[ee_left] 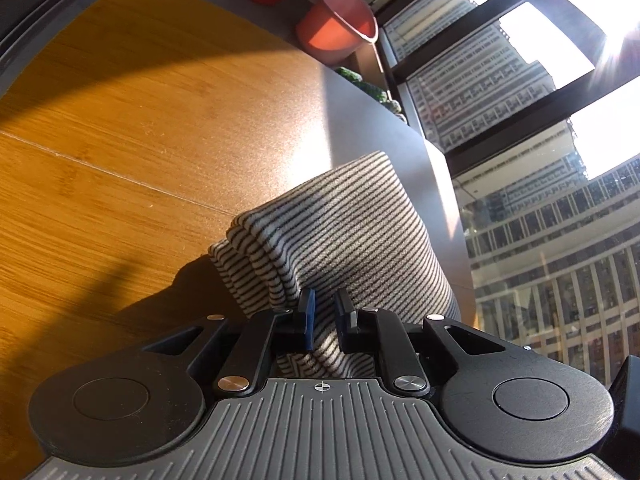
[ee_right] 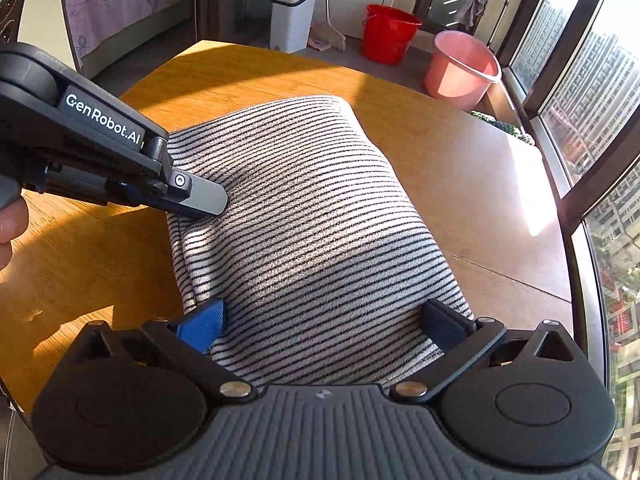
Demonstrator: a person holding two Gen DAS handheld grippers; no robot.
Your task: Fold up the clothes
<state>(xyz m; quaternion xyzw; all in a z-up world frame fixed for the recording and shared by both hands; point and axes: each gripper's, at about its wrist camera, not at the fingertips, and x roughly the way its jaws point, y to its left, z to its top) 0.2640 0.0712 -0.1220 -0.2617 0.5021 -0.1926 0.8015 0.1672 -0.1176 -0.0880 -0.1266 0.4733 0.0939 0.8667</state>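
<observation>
A folded black-and-white striped garment (ee_right: 304, 232) lies on the wooden table (ee_right: 80, 288). My left gripper (ee_left: 325, 314) is shut on the garment's (ee_left: 340, 232) left edge, with cloth pinched between its blue pads; it also shows in the right wrist view (ee_right: 200, 202), coming in from the left. My right gripper (ee_right: 326, 322) is open, its fingers spread wide over the near edge of the garment, one at each side, with the cloth between them.
A pink bucket (ee_right: 462, 68) and a red bucket (ee_right: 388, 32) stand on the floor beyond the table. A white bin (ee_right: 292, 16) stands farther back. Large windows (ee_right: 592, 80) run along the right. Sunlight and shadow fall across the table.
</observation>
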